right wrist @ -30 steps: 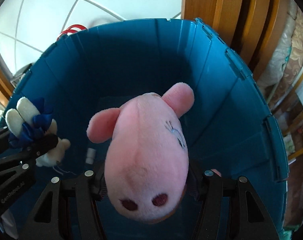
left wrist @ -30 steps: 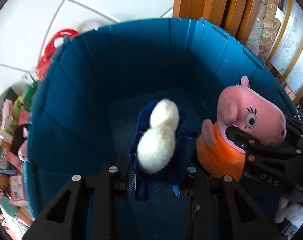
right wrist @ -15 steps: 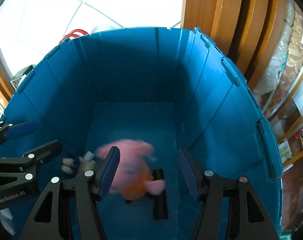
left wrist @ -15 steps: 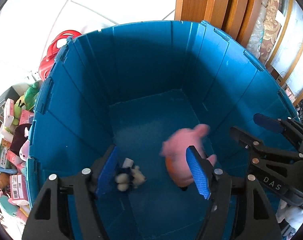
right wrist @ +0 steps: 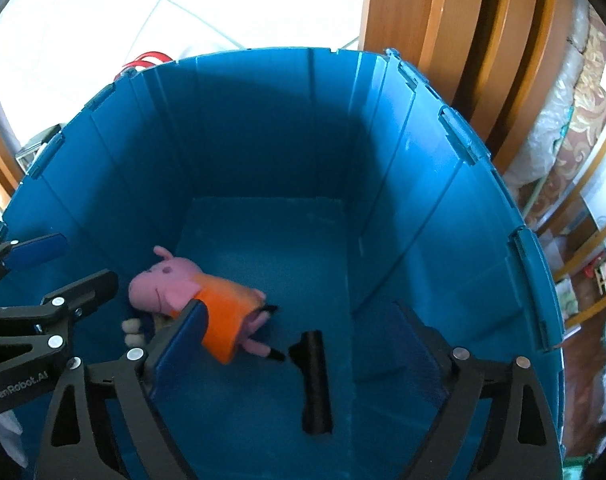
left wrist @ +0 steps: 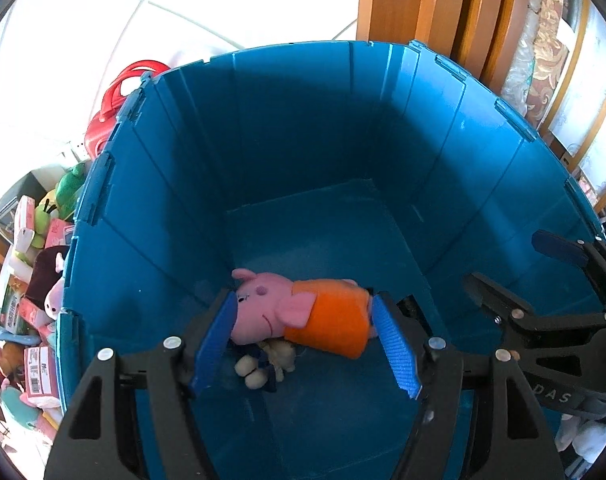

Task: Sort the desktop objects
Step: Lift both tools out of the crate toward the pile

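A pink pig plush in an orange dress (left wrist: 303,312) lies on its side on the floor of a deep blue bin (left wrist: 287,128); it also shows in the right wrist view (right wrist: 199,300). A small cream and dark-blue plush (left wrist: 269,360) lies partly under it; in the right wrist view (right wrist: 133,330) only its feet show. My left gripper (left wrist: 303,344) is open and empty above the bin. My right gripper (right wrist: 299,360) is open and empty beside it, also in the left wrist view (left wrist: 519,272).
A black cylinder (right wrist: 315,380) lies on the bin (right wrist: 263,120) floor right of the pig. Several plush toys and boxes (left wrist: 35,280) are piled left of the bin, with a red handled object (left wrist: 119,96) behind. Wooden furniture (left wrist: 423,8) stands behind the bin.
Both grippers opened and let go of their toys. The pig and the small plush fell to the bin floor and now lie still, the pig over the small plush.
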A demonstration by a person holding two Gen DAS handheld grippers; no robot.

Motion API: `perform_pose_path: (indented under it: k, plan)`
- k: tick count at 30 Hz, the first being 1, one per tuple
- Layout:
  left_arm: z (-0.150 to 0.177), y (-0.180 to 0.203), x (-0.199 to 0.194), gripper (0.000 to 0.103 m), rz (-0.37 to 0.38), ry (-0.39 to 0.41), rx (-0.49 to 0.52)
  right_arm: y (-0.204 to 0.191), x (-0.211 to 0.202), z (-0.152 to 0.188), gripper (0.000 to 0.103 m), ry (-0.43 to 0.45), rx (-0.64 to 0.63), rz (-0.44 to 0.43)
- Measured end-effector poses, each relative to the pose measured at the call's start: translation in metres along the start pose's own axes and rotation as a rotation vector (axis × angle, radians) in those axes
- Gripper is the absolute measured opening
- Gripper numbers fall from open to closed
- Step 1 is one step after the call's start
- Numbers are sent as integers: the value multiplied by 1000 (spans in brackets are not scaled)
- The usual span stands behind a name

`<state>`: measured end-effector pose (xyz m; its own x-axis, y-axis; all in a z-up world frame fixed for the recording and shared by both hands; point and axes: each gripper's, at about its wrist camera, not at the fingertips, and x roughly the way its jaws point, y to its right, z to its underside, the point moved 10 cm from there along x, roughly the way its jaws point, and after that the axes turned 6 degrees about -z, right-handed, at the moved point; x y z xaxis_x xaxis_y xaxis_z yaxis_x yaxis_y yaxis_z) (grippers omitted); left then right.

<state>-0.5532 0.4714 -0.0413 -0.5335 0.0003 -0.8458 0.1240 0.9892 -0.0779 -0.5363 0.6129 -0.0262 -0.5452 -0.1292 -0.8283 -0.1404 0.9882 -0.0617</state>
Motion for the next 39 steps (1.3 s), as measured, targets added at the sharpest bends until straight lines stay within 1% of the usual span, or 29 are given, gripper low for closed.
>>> perform_pose_path:
  k: [3, 6, 8, 10, 13, 18, 20, 21, 23, 26, 28, 30, 34, 35, 39]
  plan:
    - [-6, -6, -14, 69, -28, 46, -7, -3, -8, -4, 93, 29, -9, -5]
    - [-8, -10, -49, 69, 8, 123, -28, -10, -22, -7, 94, 65, -9, -59]
    - [-5, -16, -76, 69, 1, 183, -32, -17, -38, -7, 96, 103, -39, -75]
    - [0, -22, -98, 70, -6, 235, -41, -22, -53, -7, 98, 144, -63, -65]
    - [15, -37, -130, 71, -9, 290, -87, -34, -84, -3, 102, 216, -88, -83]
    - [43, -73, -178, 71, -58, 400, -153, -64, -121, 14, 103, 300, -114, -175]
    - [60, -93, -189, 72, -53, 412, -197, -76, -128, 20, 103, 323, -132, -181]
    - [67, -100, -193, 72, -63, 416, -210, -82, -131, 23, 103, 333, -143, -183]
    - [89, -128, -202, 72, -123, 423, -252, -98, -138, 30, 103, 356, -162, -213]
    - [118, -163, -210, 72, -180, 427, -305, -127, -152, 37, 103, 392, -174, -289]
    - [140, -190, -217, 72, -217, 425, -340, -144, -160, 40, 103, 408, -181, -318]
    - [166, -220, -223, 72, -257, 422, -376, -167, -168, 43, 103, 422, -201, -339]
    - [213, -270, -230, 72, -292, 411, -430, -221, -178, 53, 103, 438, -238, -376]
    - [225, -281, -231, 72, -299, 408, -442, -241, -180, 57, 103, 441, -249, -390]
    - [274, -341, -239, 72, -355, 387, -487, -301, -183, 68, 103, 430, -283, -425]
